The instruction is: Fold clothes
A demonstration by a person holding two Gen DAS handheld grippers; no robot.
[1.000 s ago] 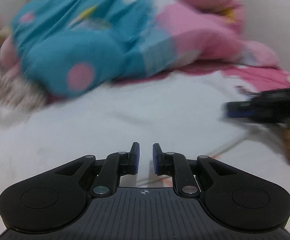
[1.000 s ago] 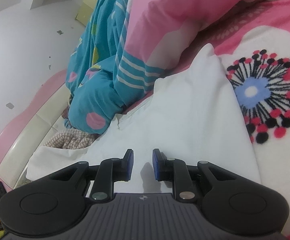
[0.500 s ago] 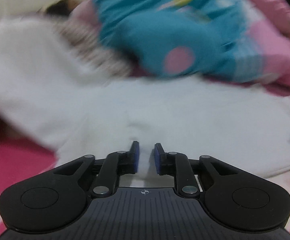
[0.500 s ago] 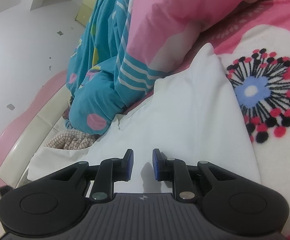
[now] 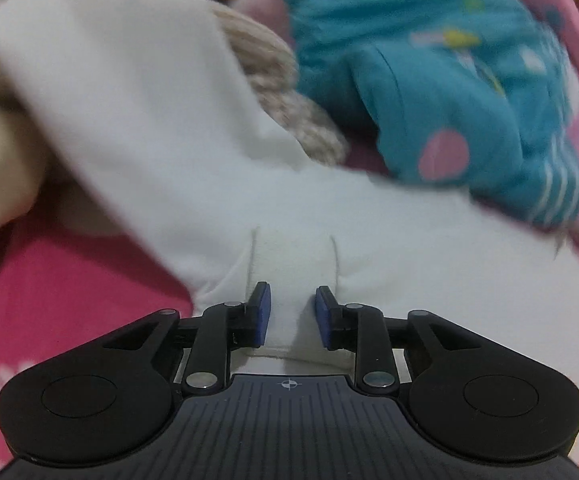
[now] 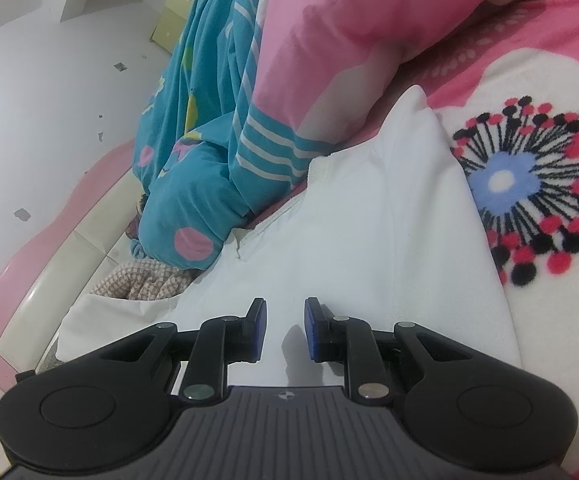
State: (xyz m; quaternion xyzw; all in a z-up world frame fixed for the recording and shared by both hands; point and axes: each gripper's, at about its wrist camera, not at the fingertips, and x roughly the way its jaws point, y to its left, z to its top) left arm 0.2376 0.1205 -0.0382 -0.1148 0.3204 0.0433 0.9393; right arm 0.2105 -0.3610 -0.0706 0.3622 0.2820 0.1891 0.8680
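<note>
My left gripper (image 5: 291, 316) sits low over the white garment (image 5: 193, 148), jaws parted with a ridge of its cloth between the pads, not pinched. My right gripper (image 6: 285, 330) hovers over the same white garment (image 6: 373, 240), jaws released, nothing between them. The garment lies spread on the pink floral blanket (image 6: 537, 184). At 12 o'clock on the left view a sleeve runs up toward 10 o'clock, past a beige knit (image 5: 285, 92). Only the right view shows the blanket's flower print at 3 o'clock and the teal and pink bedding (image 6: 209, 168) piled at 11 o'clock against a pink headboard (image 6: 49, 232).
</note>
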